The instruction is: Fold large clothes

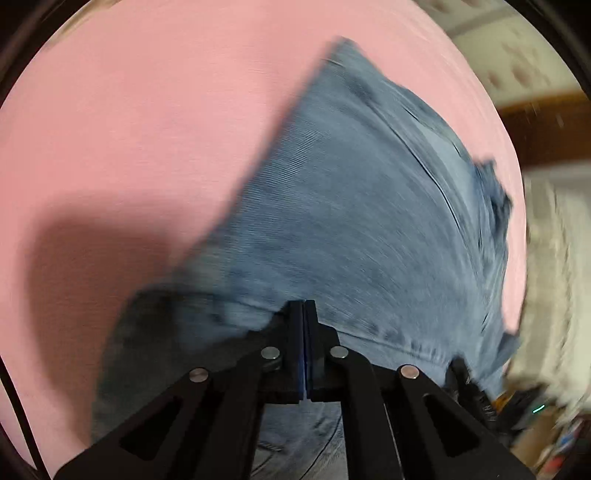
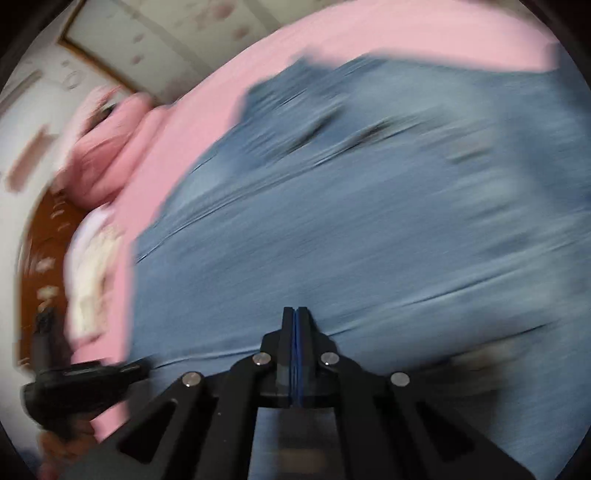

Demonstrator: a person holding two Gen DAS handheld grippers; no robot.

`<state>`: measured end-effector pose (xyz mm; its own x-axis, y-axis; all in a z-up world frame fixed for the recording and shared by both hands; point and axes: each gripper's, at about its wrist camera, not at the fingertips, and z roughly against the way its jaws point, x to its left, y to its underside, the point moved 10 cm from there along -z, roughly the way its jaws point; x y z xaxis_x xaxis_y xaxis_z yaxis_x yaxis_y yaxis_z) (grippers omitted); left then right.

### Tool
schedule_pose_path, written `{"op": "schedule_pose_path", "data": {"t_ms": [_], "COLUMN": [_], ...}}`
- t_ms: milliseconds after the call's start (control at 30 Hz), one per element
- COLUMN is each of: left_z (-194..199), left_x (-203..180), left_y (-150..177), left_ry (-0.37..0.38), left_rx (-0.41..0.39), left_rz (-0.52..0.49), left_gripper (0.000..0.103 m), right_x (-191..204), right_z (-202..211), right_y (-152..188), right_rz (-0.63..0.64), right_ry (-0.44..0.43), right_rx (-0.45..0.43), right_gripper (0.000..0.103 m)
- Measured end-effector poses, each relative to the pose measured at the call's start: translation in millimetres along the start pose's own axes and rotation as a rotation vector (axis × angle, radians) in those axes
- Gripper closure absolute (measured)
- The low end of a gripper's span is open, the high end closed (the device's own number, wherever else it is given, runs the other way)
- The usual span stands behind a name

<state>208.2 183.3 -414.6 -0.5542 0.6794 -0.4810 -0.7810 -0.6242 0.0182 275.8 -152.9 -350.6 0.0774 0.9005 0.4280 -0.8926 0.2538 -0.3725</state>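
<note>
Beyond the jeans (image 2: pixel 351 221), pink pillows (image 2: pixel 107 147) in right view only.

No legible text, label, brand, number or sign appears in either wrist view; motion blur smears both pictures, and the small cluttered items at the edges are too indistinct to read.

Pink bed (image 1: pixel 129 129), floral-patterned wall (image 2: pixel 166 33)

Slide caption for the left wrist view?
Left gripper shut on a fold of blue jeans spread over a pink bedsheet.
</note>
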Motion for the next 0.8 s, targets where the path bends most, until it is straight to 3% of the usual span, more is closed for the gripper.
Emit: {"op": "schedule_pose_path", "data": {"t_ms": [67,100,133,167,267,500,667,800], "left_z": [5,15,18,17,13,16,20,24], "left_x": [7,16,20,21,16,10,14,6], "left_y": [-4,-3,-6,-8,-2,5,10,13], "left_ry": [-0.023,-0.036,-0.054,-0.078,-0.126,-0.093,-0.103,-0.147], "left_rx": [-0.015,-0.021,-0.023,-0.028,-0.039,-0.015,0.008,0.025], "left_rz": [0.006,-0.012,-0.036,-0.06,-0.104,-0.1,-0.134,-0.235], "left_gripper": [0.102,0.102,0.102,0.102,0.102,0.102,0.102,0.098], "right_x": [-51,-66,-64,-63,-45,-69,-70,-64], "right_z": [17,25,23,20,10,9,17,11], "right_y": [-12,-15,-17,-18,-20,-13,-11,-15], "right_rz": [-0.08,-0.118,-0.155,-0.16,-0.028,-0.224,-0.209,-0.219], "right_ry": [0.134,0.118,0.062,0.062,0.187,0.172,0.249,0.279], "right_rx": [-0.056,-0.068,-0.037,-0.015,0.004,-0.054,-0.079,-0.086], "right_gripper": [0.103,0.103,0.103,0.103,0.103,0.103,0.103,0.097]}}
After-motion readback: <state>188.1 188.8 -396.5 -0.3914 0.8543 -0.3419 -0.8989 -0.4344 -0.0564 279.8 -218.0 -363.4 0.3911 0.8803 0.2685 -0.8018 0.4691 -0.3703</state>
